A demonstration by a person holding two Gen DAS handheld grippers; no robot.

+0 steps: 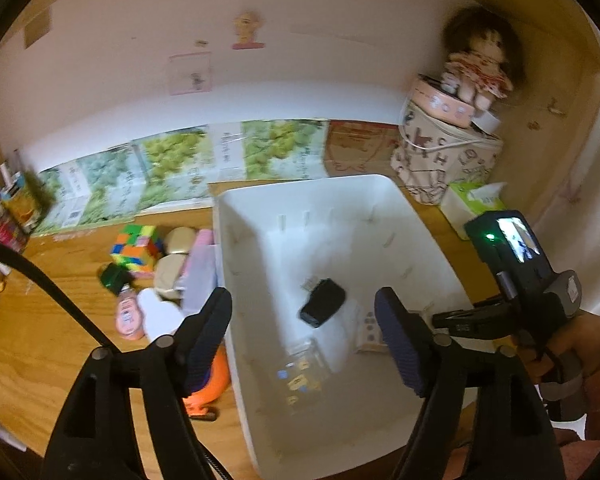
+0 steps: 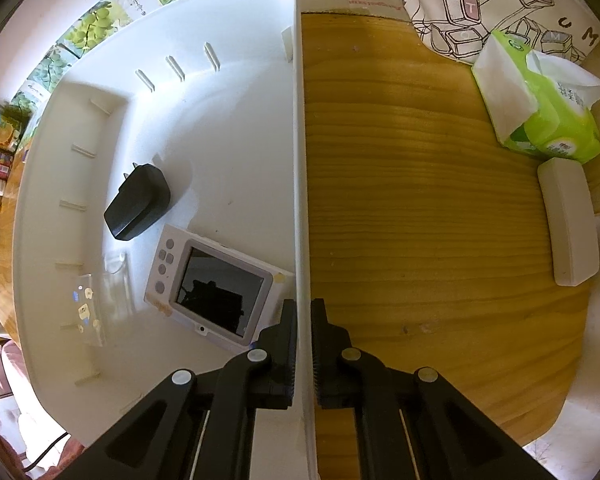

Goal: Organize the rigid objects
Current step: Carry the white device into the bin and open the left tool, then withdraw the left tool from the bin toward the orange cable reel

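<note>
A white plastic bin (image 1: 380,208) stands on the wooden table; it also shows in the right wrist view (image 2: 296,120). Inside lie a black charger plug (image 1: 323,302) (image 2: 138,202), a white device with a dark screen (image 2: 216,284) and a clear sticker-covered case (image 1: 300,376) (image 2: 88,308). My left gripper (image 1: 304,320) is open and empty above the bin. My right gripper (image 2: 303,320) is shut on the bin's right wall. Left of the bin lie a colour cube (image 1: 138,246), beige cases (image 1: 172,272), a pink bottle (image 1: 129,316) and an orange object (image 1: 214,384).
A tissue pack (image 2: 540,104) and a white case (image 2: 570,220) lie on the table right of the bin. A printed fabric bag (image 1: 444,156) with a doll (image 1: 480,64) on it stands at the back right. Grape-printed boxes (image 1: 188,160) line the wall.
</note>
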